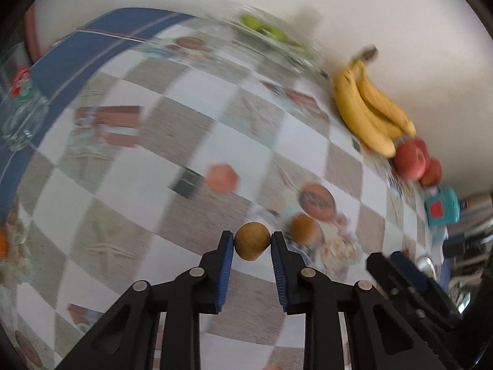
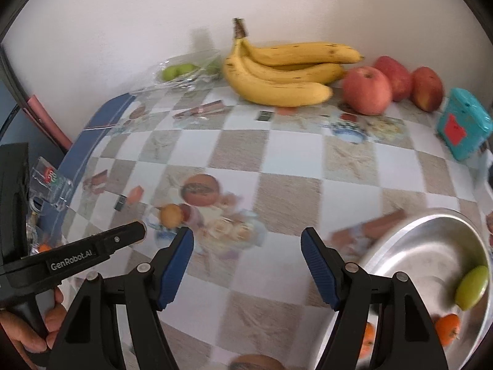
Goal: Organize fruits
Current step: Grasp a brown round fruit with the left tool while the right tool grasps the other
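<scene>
A: Gripping a small round yellow-brown fruit (image 1: 252, 241), the left gripper (image 1: 252, 240) has its blue ribbed pads pressed on either side of it, just above the checked plastic tablecloth (image 1: 191, 117). That looks like the pick-up step.

B: And the right gripper (image 2: 247, 246)?

A: Its jaws stand apart with nothing between them, hovering over the cloth. Just beside it on the right lies a shallow round metal pan (image 2: 409, 237), which already holds a green oval fruit (image 2: 471, 286) and two small orange fruits (image 2: 446, 328) near its rim.

B: So the pan is where the fruit goes, one would guess.

A: Likely. The next move calls for lifting the yellow-brown fruit clear and carrying it across to the pan without loosening the grip, since it is round and could roll off. The right gripper sits between the left one and the pan, so it may need to give way.

B: What lies farther off?

A: A clear plastic bottle (image 1: 21, 117) near the left edge. Against the white wall are a bunch of yellow bananas (image 2: 286, 74), three red apples (image 2: 366, 91) beside them, a teal box with a red label (image 2: 463, 125), and a clear glass bowl of green fruits (image 2: 185, 72). All sit well apart from the carrying path. A person's hand (image 2: 37, 330) holds the left gripper's handle.
</scene>
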{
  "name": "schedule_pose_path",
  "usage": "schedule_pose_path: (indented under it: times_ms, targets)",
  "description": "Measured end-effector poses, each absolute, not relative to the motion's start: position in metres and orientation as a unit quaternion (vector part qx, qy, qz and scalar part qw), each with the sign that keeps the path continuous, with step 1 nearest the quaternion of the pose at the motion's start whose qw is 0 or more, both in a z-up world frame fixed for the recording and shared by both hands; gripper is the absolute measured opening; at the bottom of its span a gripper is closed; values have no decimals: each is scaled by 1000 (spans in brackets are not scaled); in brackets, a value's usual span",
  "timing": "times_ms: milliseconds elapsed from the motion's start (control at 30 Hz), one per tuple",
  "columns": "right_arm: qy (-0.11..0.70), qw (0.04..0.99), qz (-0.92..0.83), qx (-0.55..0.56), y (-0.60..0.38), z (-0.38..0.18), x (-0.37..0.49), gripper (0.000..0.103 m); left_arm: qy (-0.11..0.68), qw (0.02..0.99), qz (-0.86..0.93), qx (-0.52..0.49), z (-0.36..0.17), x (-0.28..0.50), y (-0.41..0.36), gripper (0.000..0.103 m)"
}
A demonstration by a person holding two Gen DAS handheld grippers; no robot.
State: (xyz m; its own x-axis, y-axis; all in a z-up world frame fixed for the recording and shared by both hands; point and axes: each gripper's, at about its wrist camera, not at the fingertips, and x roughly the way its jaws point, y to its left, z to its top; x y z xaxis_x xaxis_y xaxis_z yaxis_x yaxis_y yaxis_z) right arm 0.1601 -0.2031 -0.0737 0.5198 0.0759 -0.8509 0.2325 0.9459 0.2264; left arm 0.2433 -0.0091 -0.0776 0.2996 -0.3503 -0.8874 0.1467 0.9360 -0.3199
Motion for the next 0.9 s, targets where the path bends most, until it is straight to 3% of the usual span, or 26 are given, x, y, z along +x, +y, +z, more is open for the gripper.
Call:
schedule_pose_path:
  times_ms: [233,400,600,767,900]
  targets:
    - [512,847,-11,141,-160,-89,192,60,566,806,-122,-122,-73,250,25,27]
    - [527,840,-9,130,-141,-102,208,59,572,800,-115,-140,-77,251,37,27]
    - [535,836,-12,120,-134,-111,217,46,580,793,-115,-148,-84,252,39,27]
    - [536,834,-12,126,-133,-114,219,26,583,790,-115,-153,-85,253,39,27]
    - [531,837,-13,131,-132,-110,215,26,583,789,-115,-155,-84,251,40,27]
